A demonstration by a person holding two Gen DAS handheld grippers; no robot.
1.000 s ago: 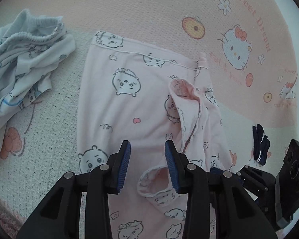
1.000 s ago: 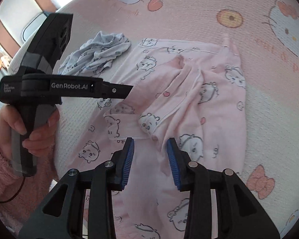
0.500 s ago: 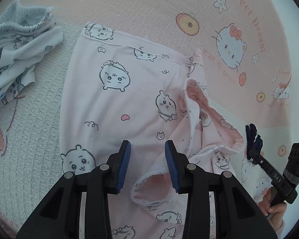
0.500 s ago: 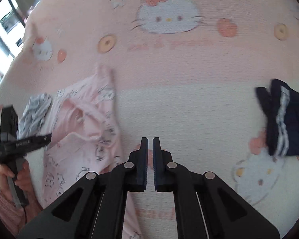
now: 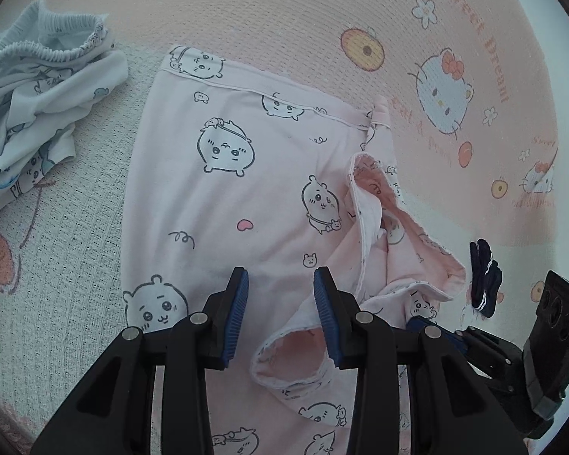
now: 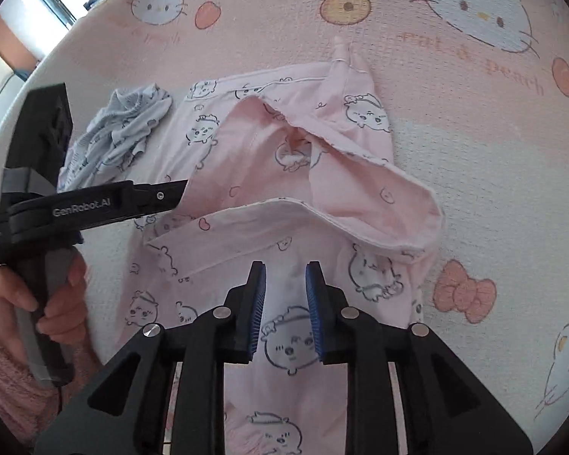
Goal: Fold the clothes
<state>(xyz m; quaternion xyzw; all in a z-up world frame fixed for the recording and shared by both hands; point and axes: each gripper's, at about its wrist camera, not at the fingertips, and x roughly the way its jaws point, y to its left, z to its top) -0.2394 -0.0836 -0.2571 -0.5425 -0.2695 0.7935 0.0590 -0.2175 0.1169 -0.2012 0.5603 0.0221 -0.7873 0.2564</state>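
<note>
On the left gripper [image 6: 163,199] "GenRobot.AI" reads; both grippers' fingers released above pink pajamas [image 5: 246,174].

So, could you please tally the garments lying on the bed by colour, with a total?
Pink: 1, the pink cotton pyjama garment with cartoon prints.
Light blue: 1, the crumpled light blue printed garment.
Navy: 1, the small dark navy garment with white stripes.
Total: 3 garments on the pink cartoon-cat bedspread.
</note>
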